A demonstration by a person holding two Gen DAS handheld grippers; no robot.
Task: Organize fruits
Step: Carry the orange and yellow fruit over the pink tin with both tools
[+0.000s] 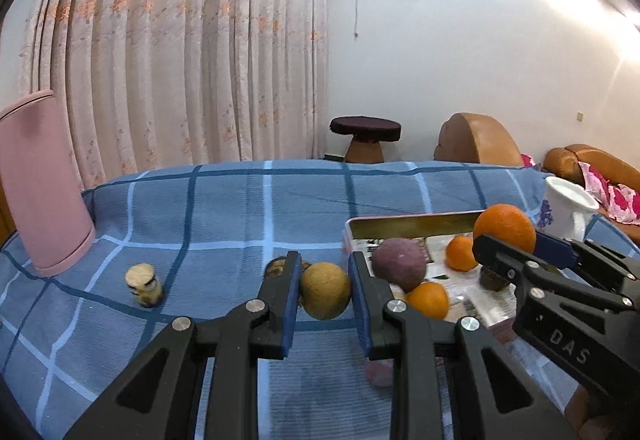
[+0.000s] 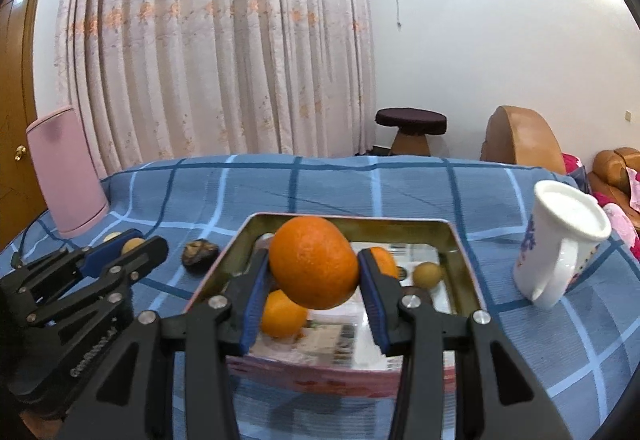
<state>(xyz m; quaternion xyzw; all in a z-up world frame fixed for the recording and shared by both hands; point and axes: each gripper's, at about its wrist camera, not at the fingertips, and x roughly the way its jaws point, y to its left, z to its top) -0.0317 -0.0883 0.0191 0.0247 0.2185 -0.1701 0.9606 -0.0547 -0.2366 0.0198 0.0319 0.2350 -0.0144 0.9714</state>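
Note:
My left gripper (image 1: 326,280) is shut on a round yellow-brown fruit (image 1: 326,296), held just above the blue checked cloth, left of the tray. My right gripper (image 2: 314,272) is shut on a large orange (image 2: 314,268) over the metal tray (image 2: 344,220). Below it in the tray lie a small orange (image 2: 282,314), another one (image 2: 384,260) behind the right finger, and a small yellow-brown fruit (image 2: 427,275). The left wrist view also shows a purple fruit (image 1: 398,262) at the tray's left side, the tray rim (image 1: 412,218) and the right gripper (image 1: 516,244) with the large orange (image 1: 505,228).
A dark lumpy fruit (image 2: 200,250) lies on the cloth left of the tray. Farther left stands a small jar-like thing (image 1: 144,284). A pink cylinder (image 1: 44,184) is at the table's far left corner, and a white mug (image 2: 560,252) stands right of the tray.

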